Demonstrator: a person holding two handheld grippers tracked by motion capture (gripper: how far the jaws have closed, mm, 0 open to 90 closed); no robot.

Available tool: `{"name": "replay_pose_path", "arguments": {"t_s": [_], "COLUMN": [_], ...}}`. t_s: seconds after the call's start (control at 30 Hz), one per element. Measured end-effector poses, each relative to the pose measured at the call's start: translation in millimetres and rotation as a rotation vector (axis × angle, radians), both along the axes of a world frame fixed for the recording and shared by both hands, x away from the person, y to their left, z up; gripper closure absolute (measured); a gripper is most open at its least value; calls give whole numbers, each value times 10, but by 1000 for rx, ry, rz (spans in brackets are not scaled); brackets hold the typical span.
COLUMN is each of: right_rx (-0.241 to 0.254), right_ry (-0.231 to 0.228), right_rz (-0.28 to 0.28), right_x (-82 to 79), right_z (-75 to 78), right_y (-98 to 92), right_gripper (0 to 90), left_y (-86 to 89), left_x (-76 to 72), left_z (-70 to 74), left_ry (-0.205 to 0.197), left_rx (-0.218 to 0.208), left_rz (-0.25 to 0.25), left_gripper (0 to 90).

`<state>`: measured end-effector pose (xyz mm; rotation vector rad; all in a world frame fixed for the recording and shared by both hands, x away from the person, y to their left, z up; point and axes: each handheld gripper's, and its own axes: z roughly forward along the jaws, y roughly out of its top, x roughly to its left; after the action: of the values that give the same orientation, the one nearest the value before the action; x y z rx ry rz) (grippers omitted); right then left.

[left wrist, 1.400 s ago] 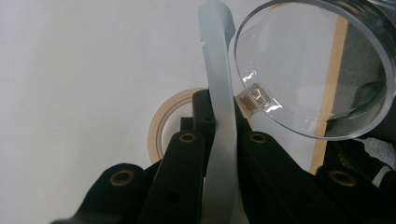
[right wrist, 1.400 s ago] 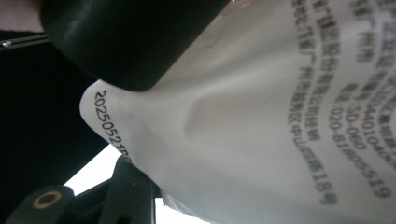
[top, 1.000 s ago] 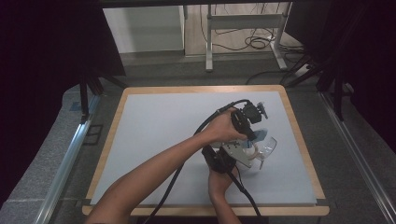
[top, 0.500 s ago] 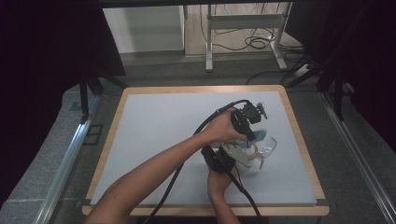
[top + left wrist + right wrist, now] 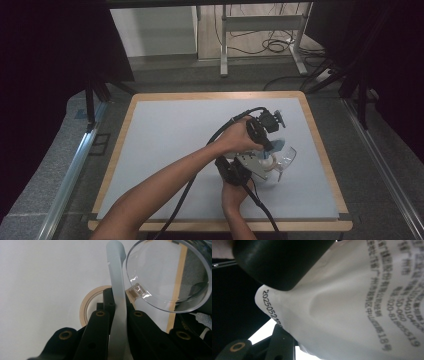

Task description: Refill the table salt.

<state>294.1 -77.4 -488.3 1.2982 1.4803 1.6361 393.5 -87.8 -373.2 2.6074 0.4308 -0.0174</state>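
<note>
My left gripper [image 5: 117, 340] pinches a pale strip [image 5: 116, 290] beside the clear cup [image 5: 170, 275]; my right gripper's [image 5: 284, 340] jaws I cannot tell, printed packet [image 5: 362, 302] unopened, I judge.

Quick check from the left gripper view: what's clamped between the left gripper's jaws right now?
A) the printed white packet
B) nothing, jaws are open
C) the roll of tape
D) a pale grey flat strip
D: in the left gripper view the black jaws of the left gripper close on a pale grey strip that runs up beside the clear round lid, with the tape roll lying behind on the table.

White packet [image 5: 362, 315], black print
</note>
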Motion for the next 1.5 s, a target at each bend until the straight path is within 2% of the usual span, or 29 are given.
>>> {"name": "replay_pose_path", "arguments": {"t_s": [0.97,1.5], "right_rx": [27,8], "right_ry": [-7,-7], "right_rz": [-9,-5], "right_x": [14,20], "right_z": [7,-3], "right_y": [-17,-9], "right_gripper": [562,562], "left_y": [-30,-3], "left_x": [6,15], "left_z": [32,22], "left_ry": [-3,2], "left_rx": [-1,-8], "left_rz": [3,2], "left_gripper": [895,895]}}
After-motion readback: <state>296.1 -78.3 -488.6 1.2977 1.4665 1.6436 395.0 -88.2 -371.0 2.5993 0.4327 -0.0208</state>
